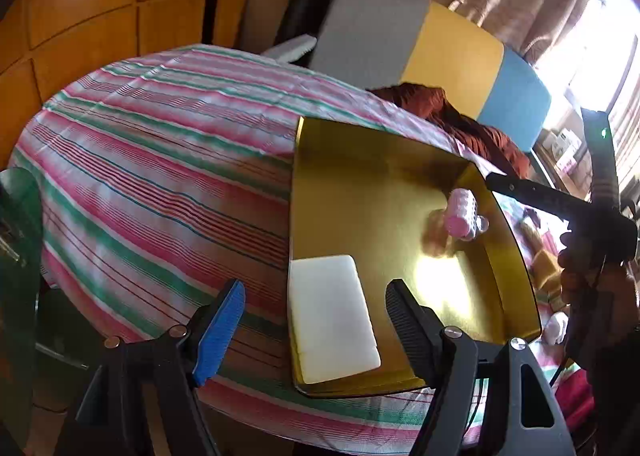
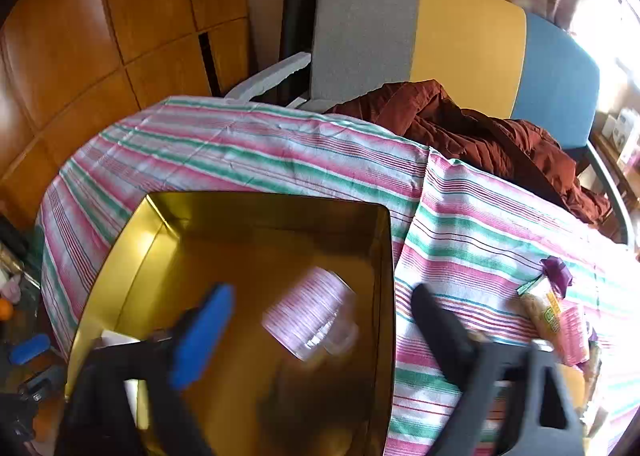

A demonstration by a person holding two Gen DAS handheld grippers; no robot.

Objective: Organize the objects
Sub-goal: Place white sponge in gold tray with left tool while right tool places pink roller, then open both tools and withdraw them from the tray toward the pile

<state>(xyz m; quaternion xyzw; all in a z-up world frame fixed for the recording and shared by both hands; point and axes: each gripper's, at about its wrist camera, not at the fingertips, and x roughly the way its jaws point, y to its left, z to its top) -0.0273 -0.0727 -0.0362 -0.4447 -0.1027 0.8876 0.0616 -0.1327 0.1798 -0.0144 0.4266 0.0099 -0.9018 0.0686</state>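
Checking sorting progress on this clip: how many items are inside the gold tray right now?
2. A white rectangular block lies in the gold tray at its near-left corner; a pink ribbed bottle sits by the right wall, blurred. The grippers may hide more.

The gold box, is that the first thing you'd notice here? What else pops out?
Yes, the shiny gold box on the striped tablecloth catches the eye first. Inside lie a white block in one corner and a small pink striped bottle by the far wall. Behind the table stands a grey, yellow and blue chair with a rust-brown cloth heaped on it.
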